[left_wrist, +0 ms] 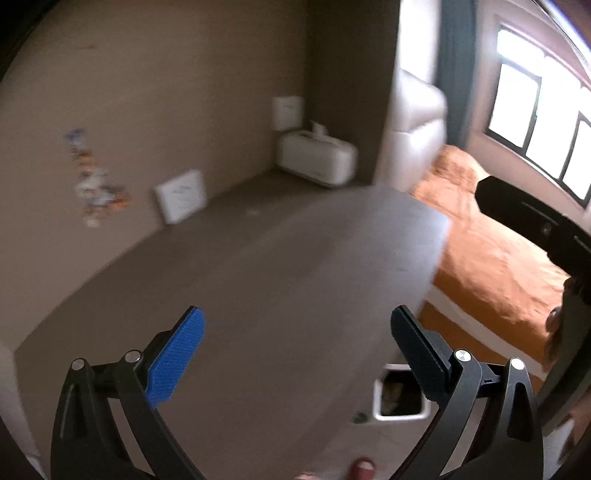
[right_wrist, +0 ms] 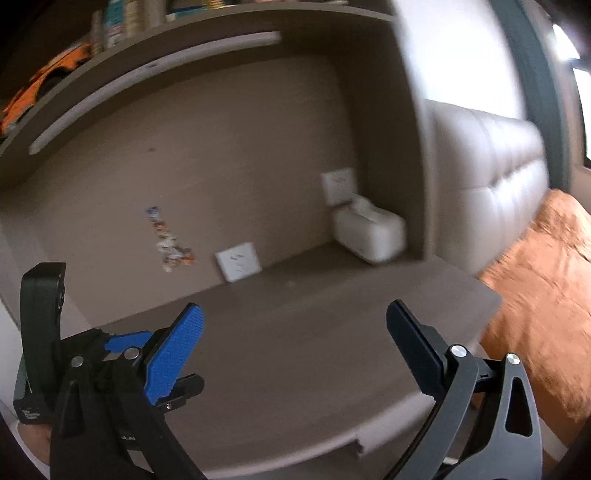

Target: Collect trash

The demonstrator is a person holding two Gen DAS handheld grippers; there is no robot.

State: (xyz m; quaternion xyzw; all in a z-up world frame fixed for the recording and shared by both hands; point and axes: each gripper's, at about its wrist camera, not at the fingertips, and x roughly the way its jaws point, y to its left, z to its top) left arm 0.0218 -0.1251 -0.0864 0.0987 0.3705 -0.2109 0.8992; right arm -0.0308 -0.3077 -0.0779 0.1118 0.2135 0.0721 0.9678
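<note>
My left gripper (left_wrist: 297, 325) is open and empty above the brown desk top (left_wrist: 280, 258). My right gripper (right_wrist: 295, 319) is open and empty over the same desk (right_wrist: 314, 332). A white trash bin (left_wrist: 400, 400) with something dark inside stands on the floor below the desk's right edge, seen in the left wrist view. No loose trash shows on the desk. The left gripper's body (right_wrist: 40, 332) shows at the left of the right wrist view. The right gripper's dark body (left_wrist: 535, 225) shows at the right of the left wrist view. Both views are blurred.
A white tissue box (left_wrist: 317, 157) sits in the desk's back right corner, also in the right wrist view (right_wrist: 369, 232). White wall sockets (left_wrist: 181, 195) and stickers (left_wrist: 92, 181) are on the back panel. A bed with an orange cover (left_wrist: 487, 258) is to the right. A shelf (right_wrist: 184, 33) runs above.
</note>
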